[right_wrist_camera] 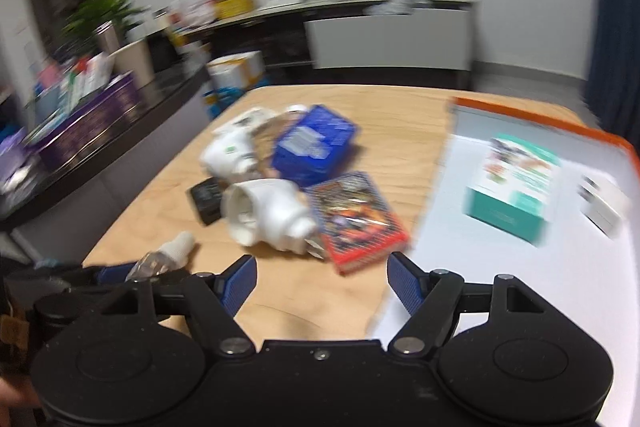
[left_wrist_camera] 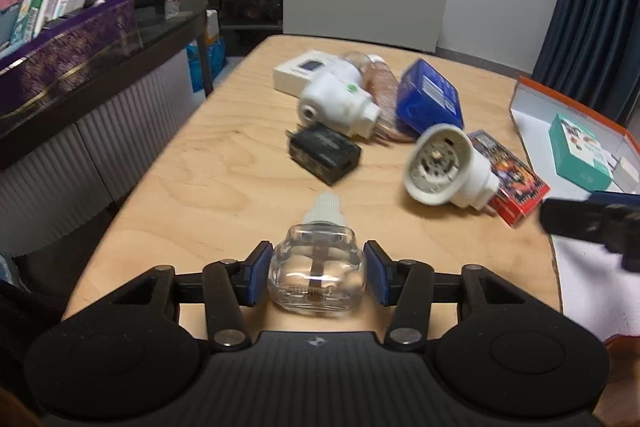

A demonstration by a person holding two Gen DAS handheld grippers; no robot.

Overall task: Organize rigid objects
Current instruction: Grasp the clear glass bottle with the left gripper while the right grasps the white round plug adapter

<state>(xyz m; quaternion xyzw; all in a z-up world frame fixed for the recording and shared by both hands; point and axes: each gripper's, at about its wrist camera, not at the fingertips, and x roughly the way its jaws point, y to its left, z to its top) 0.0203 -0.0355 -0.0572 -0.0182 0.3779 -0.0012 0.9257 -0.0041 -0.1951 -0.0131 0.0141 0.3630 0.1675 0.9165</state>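
Observation:
A clear glass refill bottle (left_wrist_camera: 317, 269) with a white ribbed cap lies between the blue pads of my left gripper (left_wrist_camera: 317, 277); the jaws flank it with small gaps each side. It also shows in the right wrist view (right_wrist_camera: 162, 259). My right gripper (right_wrist_camera: 322, 281) is open and empty above the table edge, blurred. A pile lies beyond: two white plug-in heaters (left_wrist_camera: 444, 167) (left_wrist_camera: 340, 103), a black adapter (left_wrist_camera: 323, 151), a blue box (left_wrist_camera: 430, 97), a red box (left_wrist_camera: 508, 183). An orange-rimmed tray (right_wrist_camera: 520, 119) holds a teal box (right_wrist_camera: 516, 187) and a white charger (right_wrist_camera: 604, 211).
The wooden table (left_wrist_camera: 224, 163) drops off at its left edge. A dark counter with a purple box (left_wrist_camera: 68, 47) stands to the left. A white flat box (left_wrist_camera: 298, 69) and a pinkish bottle (left_wrist_camera: 380, 87) lie in the pile. My right gripper shows at the right (left_wrist_camera: 592, 223).

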